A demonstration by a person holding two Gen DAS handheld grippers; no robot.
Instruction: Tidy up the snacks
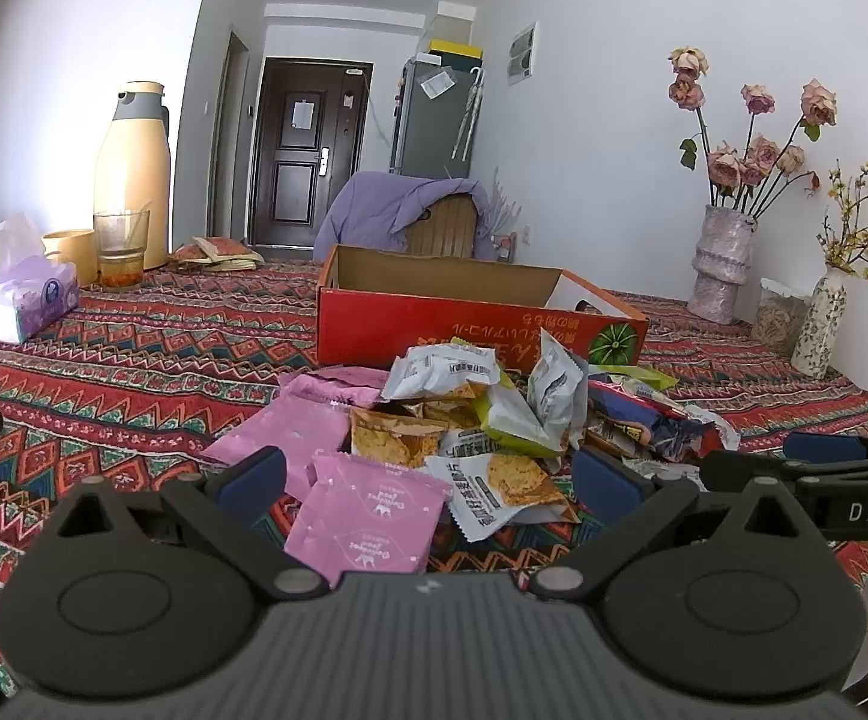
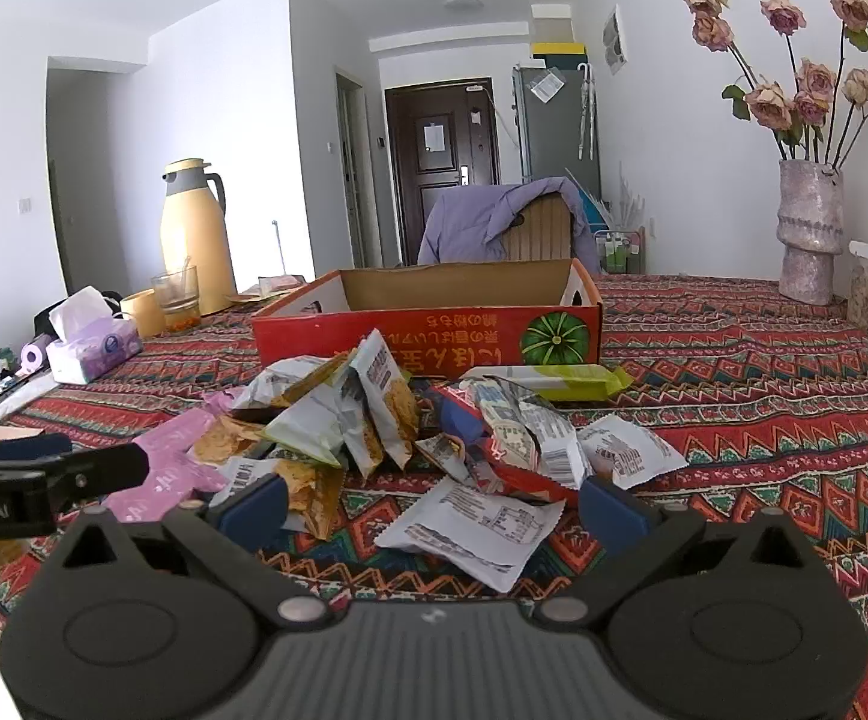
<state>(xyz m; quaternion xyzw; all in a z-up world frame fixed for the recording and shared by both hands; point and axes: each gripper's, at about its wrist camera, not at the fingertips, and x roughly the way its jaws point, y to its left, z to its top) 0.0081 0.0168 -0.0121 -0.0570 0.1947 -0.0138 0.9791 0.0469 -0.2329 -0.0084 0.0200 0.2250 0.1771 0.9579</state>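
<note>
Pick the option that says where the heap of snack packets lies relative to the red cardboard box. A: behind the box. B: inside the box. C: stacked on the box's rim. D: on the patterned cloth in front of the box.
D: the heap of snack packets rests on the patterned cloth on the near side of the red cardboard box; none shows above its rim.

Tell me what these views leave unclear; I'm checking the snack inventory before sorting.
- Red cardboard box floor: both views, hidden by its near wall.
- Lower packets in the snack pile: both views, covered by upper packets.
- Pink packet near edge: left wrist view, behind the left claw body.
- Packet print: too small, upside down.
</note>
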